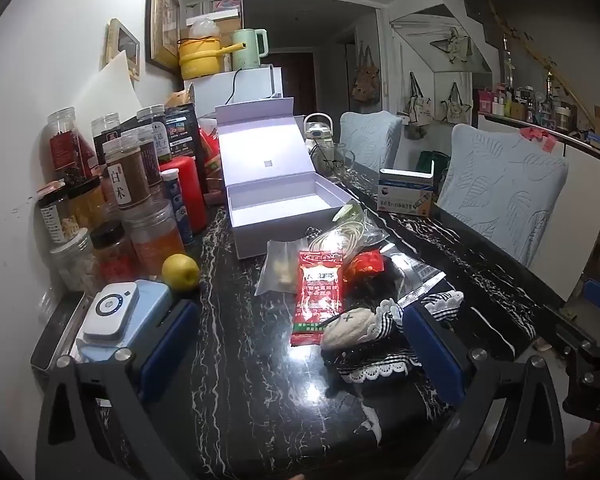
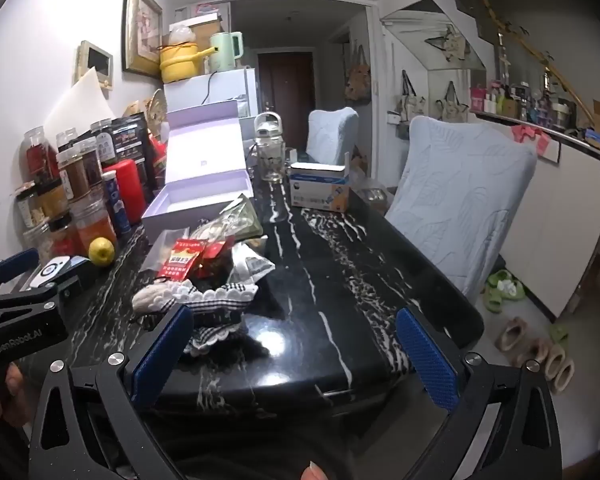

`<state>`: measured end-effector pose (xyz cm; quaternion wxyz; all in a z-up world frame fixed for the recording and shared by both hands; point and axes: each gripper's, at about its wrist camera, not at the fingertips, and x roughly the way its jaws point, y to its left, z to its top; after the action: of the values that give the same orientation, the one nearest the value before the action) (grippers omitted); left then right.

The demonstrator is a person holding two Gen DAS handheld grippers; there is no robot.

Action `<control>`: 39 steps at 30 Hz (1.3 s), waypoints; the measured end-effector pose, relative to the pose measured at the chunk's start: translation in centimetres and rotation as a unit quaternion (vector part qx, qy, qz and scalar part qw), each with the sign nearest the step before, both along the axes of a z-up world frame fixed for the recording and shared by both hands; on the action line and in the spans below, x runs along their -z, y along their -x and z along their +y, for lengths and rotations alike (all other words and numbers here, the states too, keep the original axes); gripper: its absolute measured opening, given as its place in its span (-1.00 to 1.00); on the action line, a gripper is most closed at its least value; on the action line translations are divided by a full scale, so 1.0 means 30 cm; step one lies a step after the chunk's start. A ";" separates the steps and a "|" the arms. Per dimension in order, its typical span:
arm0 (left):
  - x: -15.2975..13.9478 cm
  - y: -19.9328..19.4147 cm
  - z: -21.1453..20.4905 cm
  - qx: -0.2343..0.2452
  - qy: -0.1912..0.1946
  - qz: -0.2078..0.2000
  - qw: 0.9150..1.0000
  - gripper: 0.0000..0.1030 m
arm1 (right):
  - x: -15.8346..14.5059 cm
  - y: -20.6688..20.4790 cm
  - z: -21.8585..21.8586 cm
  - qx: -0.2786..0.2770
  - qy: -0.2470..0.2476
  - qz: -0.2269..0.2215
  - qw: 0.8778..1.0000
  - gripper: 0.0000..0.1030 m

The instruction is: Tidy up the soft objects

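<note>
Your left gripper (image 1: 296,344) and right gripper (image 2: 296,356) both hang released and empty, jaws fully spread over the black marble table (image 1: 228,360). The pile of soft items, the checkered lace cloth (image 1: 380,360) and red sachet (image 1: 320,300), lies at the left gripper's one o'clock, with the open white box (image 1: 276,208) at twelve. Likely hazard: closing low snags several overlapping pieces together, or the sweep nudges the lemon (image 1: 181,272) and jars (image 1: 132,208) at ten o'clock.

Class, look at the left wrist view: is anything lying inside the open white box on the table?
No: the open white box shows only its bare interior, while the packets and cloth items lie on the table in front.
</note>
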<state>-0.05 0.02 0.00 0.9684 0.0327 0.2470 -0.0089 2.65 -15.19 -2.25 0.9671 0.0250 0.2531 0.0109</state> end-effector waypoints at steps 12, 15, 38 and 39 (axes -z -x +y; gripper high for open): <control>-0.016 0.016 0.001 0.005 0.014 0.001 1.000 1.00 | 0.004 0.003 0.016 -0.001 0.001 -0.002 1.000 1.00; -0.022 0.024 0.002 0.008 0.017 0.004 1.000 1.00 | 0.003 0.002 0.013 -0.001 0.002 -0.002 1.000 1.00; 0.010 0.000 0.010 0.004 0.010 0.014 1.000 1.00 | 0.005 -0.001 0.021 -0.001 0.003 0.001 1.000 1.00; 0.011 0.001 0.010 0.005 0.011 0.014 1.000 1.00 | 0.011 -0.003 0.007 -0.001 0.003 0.001 1.000 1.00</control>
<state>-0.07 0.33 -0.34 0.9650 0.0234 0.2607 -0.0168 2.74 -14.99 -2.56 0.9667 0.0219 0.2546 0.0109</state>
